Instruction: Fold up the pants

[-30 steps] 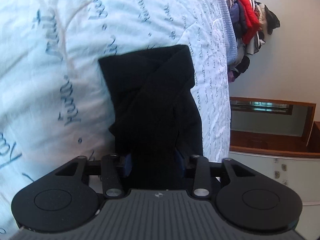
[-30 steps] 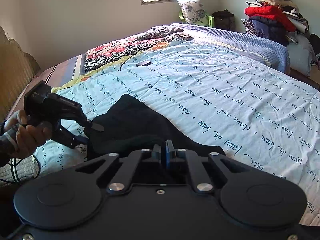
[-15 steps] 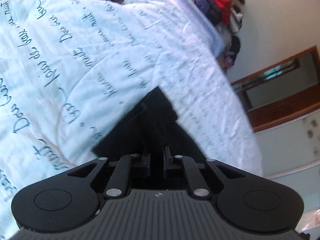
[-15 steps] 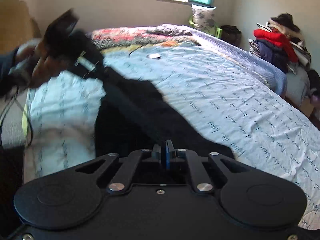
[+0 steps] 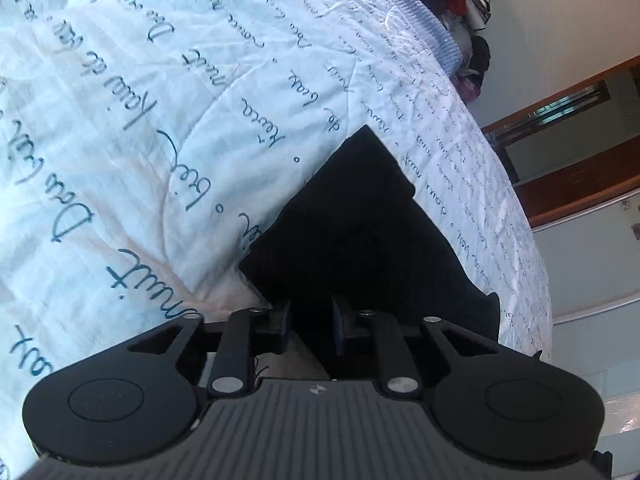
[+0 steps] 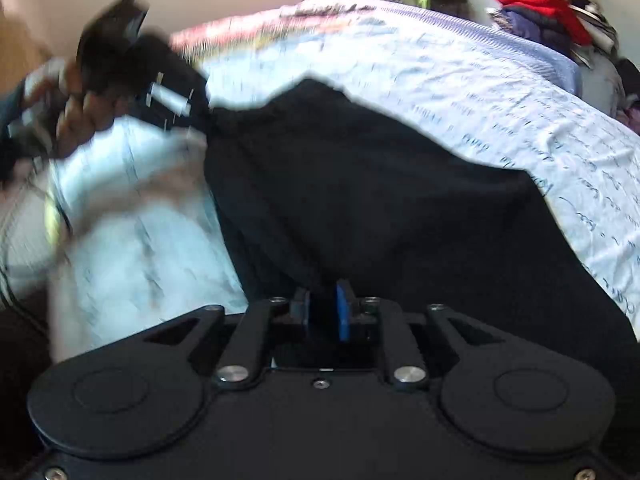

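On the bed, over the pale blue quilted bedspread printed with dark cursive script (image 5: 168,128), your black fabric pants (image 5: 360,232) lie in a folded dark mass near the spread's edge, one corner pointing away from your left gripper (image 5: 310,322). Left wrist view: that gripper angles down at the near end of the pants, and its jaws have just been opening; they now stand a little apart, with black cloth showing in the gap between the blue-faced pads (image 5: 337,326). You cannot tell whether the pads press on the cloth. Right wrist view, blurred: your right gripper (image 6: 323,314) sits low over the pants (image 6: 380,200), which spread wide across the middle of the picture and rise toward the upper left. Its jaws have just been opening as well; a narrow gap shows between the pads, dark cloth right behind it, grip unclear. At upper left in the same view your left hand (image 6: 76,108) holds the other gripper (image 6: 132,64), smeared by motion, close against the raised edge of the pants. Beyond the far side of the bed, a heap of clothes with a red jacket on top (image 6: 548,12) stands against the wall.
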Tool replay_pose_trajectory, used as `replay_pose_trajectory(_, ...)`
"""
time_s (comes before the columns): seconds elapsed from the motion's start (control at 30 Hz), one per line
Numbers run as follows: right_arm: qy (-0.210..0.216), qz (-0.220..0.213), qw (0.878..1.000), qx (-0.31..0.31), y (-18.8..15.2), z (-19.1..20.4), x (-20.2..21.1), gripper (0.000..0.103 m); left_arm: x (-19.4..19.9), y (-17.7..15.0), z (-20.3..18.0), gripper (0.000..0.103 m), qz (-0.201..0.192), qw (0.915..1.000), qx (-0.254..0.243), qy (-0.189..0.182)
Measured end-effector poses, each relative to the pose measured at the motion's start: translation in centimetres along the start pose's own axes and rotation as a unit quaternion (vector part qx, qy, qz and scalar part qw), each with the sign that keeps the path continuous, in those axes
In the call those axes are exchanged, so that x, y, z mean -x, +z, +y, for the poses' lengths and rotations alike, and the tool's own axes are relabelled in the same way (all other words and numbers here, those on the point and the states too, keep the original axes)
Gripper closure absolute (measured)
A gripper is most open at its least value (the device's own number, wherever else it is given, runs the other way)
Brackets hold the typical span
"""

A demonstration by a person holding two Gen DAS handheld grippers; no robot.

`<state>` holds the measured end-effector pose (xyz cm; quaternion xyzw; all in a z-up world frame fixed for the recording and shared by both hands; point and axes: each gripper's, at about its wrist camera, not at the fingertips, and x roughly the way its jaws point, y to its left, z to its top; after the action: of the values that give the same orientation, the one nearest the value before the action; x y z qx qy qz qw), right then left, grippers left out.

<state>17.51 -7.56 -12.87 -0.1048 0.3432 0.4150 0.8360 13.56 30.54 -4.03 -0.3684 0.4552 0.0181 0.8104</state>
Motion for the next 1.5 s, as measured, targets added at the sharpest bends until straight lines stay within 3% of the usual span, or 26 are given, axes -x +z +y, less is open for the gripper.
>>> replay_pose_trajectory(0.03, 0.008, -0.014, 1.000, -0.018, 0.1, -0.4, 1.2, 0.066, 1.0, -0.1, -0.1, 0.075, -0.010, 0.9997, -0.016, 0.013)
replay_pose_trajectory(0.07, 0.018, -0.026, 0.999, -0.036, 0.0, -0.8, 2.5, 0.048, 2.0, -0.3, -0.4, 0.075, -0.019, 0.9987, -0.041, 0.024)
replay_pose_trajectory(0.1, 0.029, -0.037, 0.998, -0.051, 0.0, -1.2, 3.7, 0.041, 3.0, -0.4, -0.6, 0.075, -0.027, 0.9969, -0.062, 0.041)
replay_pose_trajectory(0.2, 0.051, -0.071, 0.992, -0.096, 0.2, -2.7, 6.5, 0.041, 5.0, -1.0, -1.8, 0.075, -0.054, 0.9925, -0.090, 0.062)
replay_pose_trajectory(0.27, 0.067, -0.102, 0.983, -0.138, 0.7, -4.1, 7.5, 0.041, 5.3, -1.5, -3.6, 0.075, -0.057, 0.9926, -0.103, 0.031)
replay_pose_trajectory(0.37, 0.095, -0.126, 0.962, -0.224, 1.4, -6.6, 6.4, 0.040, 3.3, -3.3, -8.3, 0.074, -0.046, 0.9889, -0.133, -0.048)
replay_pose_trajectory(0.47, 0.095, -0.100, 0.944, -0.299, 0.6, -8.0, 3.0, 0.039, -0.6, -5.5, -12.0, 0.074, -0.016, 0.9831, -0.162, -0.083)
replay_pose_trajectory(0.57, 0.072, -0.013, 0.935, -0.346, -3.1, -7.9, -0.8, 0.042, -5.5, -8.5, -13.0, 0.074, 0.055, 0.9757, -0.198, -0.075)
replay_pose_trajectory(0.63, 0.078, -0.057, 0.938, -0.334, -5.2, -7.1, 0.2, 0.041, -8.2, -10.3, -11.8, 0.074, 0.090, 0.9736, -0.204, -0.046)
replay_pose_trajectory(0.67, 0.078, -0.053, 0.936, -0.340, -5.3, -7.3, 0.9, 0.041, -8.0, -10.8, -11.3, 0.072, 0.069, 0.9737, -0.209, -0.058)
replay_pose_trajectory(0.77, 0.048, -0.084, 0.930, -0.354, -4.3, -9.6, 5.1, 0.034, -7.1, -10.6, -12.0, 0.071, 0.065, 0.9718, -0.219, -0.057)
replay_pose_trajectory(0.83, -0.010, -0.121, 0.936, -0.331, -3.4, -11.9, 8.7, 0.023, -5.9, -10.7, -13.7, 0.069, 0.039, 0.9663, -0.246, -0.066)
replay_pose_trajectory(0.9, -0.090, -0.127, 0.935, -0.320, -2.6, -15.1, 11.6, 0.019, -5.2, -11.4, -15.8, 0.060, 0.025, 0.9573, -0.272, -0.096)
replay_pose_trajectory(0.97, -0.140, -0.123, 0.920, -0.346, -2.7, -19.3, 13.5, 0.019, -5.4, -12.2, -17.8, 0.048, 0.036, 0.9476, -0.283, -0.144)
replay_pose_trajectory(1.1, -0.163, -0.100, 0.869, -0.457, -5.0, -27.6, 16.0, 0.018, -8.7, -12.8, -20.6, 0.046, 0.102, 0.9366, -0.265, -0.206)
replay_pose_trajectory(1.2, -0.172, -0.102, 0.851, -0.485, -6.1, -29.3, 16.6, 0.018, -11.7, -12.8, -22.1, 0.046, 0.151, 0.9309, -0.222, -0.248)
replay_pose_trajectory(1.3, -0.167, -0.101, 0.852, -0.485, -6.1, -29.2, 16.2, 0.018, -14.9, -12.4, -21.8, 0.045, 0.207, 0.9261, -0.108, -0.296)
replay_pose_trajectory(1.37, -0.156, -0.109, 0.857, -0.480, -5.8, -28.6, 15.8, 0.018, -16.0, -12.8, -21.8, 0.040, 0.212, 0.9248, -0.038, -0.313)
replay_pose_trajectory(1.4, -0.151, -0.110, 0.860, -0.476, -5.8, -28.5, 15.8, 0.018, -16.3, -12.8, -22.1, 0.037, 0.209, 0.9273, -0.041, -0.308)
replay_pose_trajectory(1.47, -0.143, -0.107, 0.863, -0.473, -5.8, -28.5, 15.4, 0.018, -16.3, -12.4, -24.3, 0.037, 0.191, 0.9373, -0.101, -0.273)
replay_pose_trajectory(1.5, -0.134, -0.105, 0.864, -0.474, -5.8, -28.6, 15.2, 0.018, -16.0, -12.4, -24.8, 0.037, 0.189, 0.9344, -0.112, -0.280)
